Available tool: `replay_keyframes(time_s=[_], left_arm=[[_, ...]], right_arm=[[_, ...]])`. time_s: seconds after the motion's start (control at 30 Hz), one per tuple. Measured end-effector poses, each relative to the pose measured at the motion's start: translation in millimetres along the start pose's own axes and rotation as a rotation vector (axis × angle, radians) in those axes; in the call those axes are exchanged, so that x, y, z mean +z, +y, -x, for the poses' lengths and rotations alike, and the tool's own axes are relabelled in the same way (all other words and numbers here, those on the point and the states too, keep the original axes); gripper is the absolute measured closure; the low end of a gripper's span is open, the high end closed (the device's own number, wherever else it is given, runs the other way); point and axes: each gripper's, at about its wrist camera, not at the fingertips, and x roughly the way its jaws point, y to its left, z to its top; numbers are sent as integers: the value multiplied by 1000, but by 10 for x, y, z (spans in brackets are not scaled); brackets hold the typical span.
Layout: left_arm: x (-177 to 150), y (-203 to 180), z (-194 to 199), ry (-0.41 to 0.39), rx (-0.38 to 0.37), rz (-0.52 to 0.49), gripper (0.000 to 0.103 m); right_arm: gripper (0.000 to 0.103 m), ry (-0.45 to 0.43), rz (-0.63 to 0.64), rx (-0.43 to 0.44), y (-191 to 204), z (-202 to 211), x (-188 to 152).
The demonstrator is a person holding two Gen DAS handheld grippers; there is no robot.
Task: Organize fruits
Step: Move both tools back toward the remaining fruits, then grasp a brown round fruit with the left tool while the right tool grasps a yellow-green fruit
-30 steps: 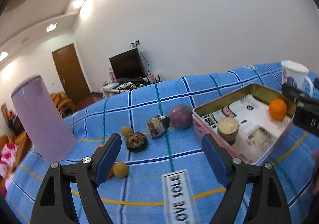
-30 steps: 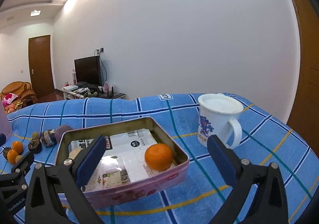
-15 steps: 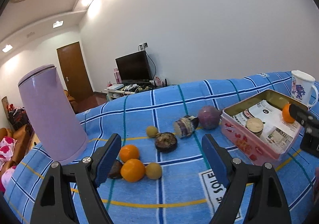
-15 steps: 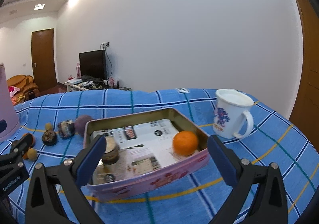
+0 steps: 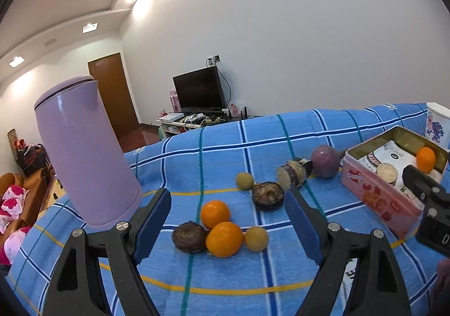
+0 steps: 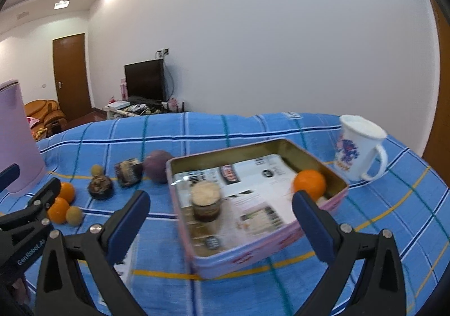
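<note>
**Left fingers face the loose fruit cluster; tin lies toward the right edge**

The left gripper (image 5: 227, 227) hovers with its fingers (image 5: 153, 221) wide apart and empty. Straight ahead of them, framed in the gap, lies a cluster on the blue checked surface (image 5: 225, 276): two oranges (image 5: 224, 234) touching each other, a dark round fruit (image 5: 189, 236) and a small yellowish fruit (image 5: 256, 238) on either side. These fruits are round, so no grasp axis is favoured. The left gripper looks the nearer one to them. The right gripper (image 6: 220, 221), also spread and empty, faces the pink tin (image 6: 253, 251), which already holds one orange (image 6: 309, 185) in its far corner toward the right edge.
</note>
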Motion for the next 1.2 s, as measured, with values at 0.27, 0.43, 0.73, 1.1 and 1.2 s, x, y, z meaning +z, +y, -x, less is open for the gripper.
replay_keyframes(time_s=[0.27,0.43,0.73,1.1,1.2], left_arm=[[-24,247,-94,21,16,8,19],[-47,384,-152,42,18,23,19],[-60,480,-206,59,32,21,19],[-33,739,-332,99,75,50,19],[-24,982,-422,132,120,106,19]], right_arm=[[0,-1,56,44,361,17,-11],[0,9,68,65,507,-10,-12],[0,25,95,104,739,-29,-20],[13,71,121,171,888,-109,-30],[20,104,149,208,965,-163,-42]])
